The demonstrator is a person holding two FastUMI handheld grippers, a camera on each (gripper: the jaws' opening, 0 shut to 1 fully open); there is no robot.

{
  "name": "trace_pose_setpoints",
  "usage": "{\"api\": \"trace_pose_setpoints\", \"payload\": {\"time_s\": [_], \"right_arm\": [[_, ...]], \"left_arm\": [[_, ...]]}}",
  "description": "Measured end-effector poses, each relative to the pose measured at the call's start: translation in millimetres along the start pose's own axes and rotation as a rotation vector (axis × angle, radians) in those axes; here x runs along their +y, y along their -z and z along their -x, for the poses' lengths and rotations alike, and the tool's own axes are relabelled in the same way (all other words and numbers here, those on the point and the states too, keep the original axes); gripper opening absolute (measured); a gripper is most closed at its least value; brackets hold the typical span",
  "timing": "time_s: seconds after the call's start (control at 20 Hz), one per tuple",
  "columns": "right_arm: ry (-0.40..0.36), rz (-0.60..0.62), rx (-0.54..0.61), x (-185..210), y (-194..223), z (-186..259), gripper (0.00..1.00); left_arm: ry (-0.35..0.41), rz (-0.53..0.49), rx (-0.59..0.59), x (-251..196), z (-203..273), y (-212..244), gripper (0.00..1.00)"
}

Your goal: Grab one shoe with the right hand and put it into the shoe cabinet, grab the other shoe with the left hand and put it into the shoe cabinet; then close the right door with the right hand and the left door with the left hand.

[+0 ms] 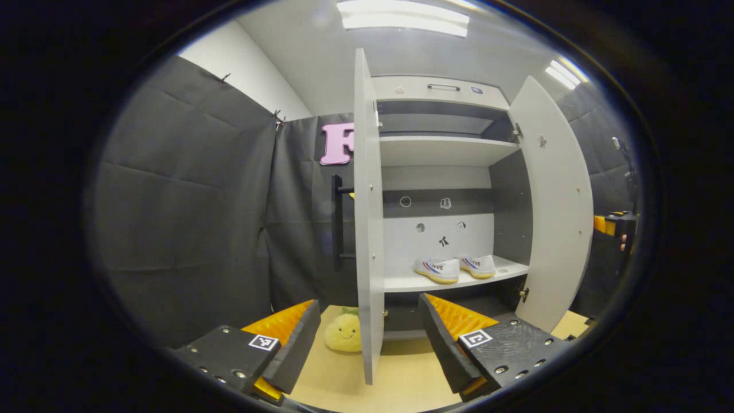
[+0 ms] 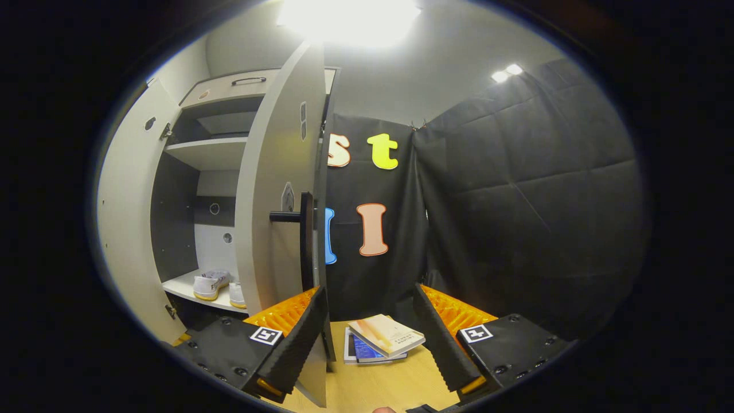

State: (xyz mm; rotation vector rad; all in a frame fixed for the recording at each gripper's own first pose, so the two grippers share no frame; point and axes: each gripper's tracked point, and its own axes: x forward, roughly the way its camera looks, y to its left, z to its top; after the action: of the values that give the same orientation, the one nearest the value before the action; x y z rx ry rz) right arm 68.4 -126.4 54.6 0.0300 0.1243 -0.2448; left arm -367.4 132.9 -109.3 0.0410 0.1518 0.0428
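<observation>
The shoe cabinet [image 1: 447, 152] stands open, and two white shoes [image 1: 438, 269] [image 1: 479, 265] sit side by side on its lower shelf. In the left gripper view the left door [image 1: 367, 218] is edge-on, with its black bar handle [image 1: 338, 218] on the outer side. My left gripper [image 1: 370, 350] is open, and the door's lower edge shows between its fingers. The right door [image 1: 556, 206] swings wide. In the right gripper view the right door [image 2: 281, 201] and its handle [image 2: 307, 235] rise just above my open right gripper [image 2: 370, 344]. The shoes [image 2: 211, 285] show inside.
A yellow plush toy [image 1: 344, 332] lies on the wooden floor behind the left door. Stacked books [image 2: 381, 338] lie on the floor ahead of the right gripper. The other gripper [image 1: 616, 226] shows past the right door. Black cloth walls close in both sides.
</observation>
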Motion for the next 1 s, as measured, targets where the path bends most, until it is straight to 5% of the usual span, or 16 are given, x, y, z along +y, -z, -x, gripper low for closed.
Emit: {"api": "trace_pose_setpoints", "payload": {"time_s": [1.0], "right_arm": [[-0.255, -0.004, 0.010, 118, 5, -3, 0.97]], "left_arm": [[-0.162, 0.024, 0.055, 75, 15, 23, 0.98]]}}
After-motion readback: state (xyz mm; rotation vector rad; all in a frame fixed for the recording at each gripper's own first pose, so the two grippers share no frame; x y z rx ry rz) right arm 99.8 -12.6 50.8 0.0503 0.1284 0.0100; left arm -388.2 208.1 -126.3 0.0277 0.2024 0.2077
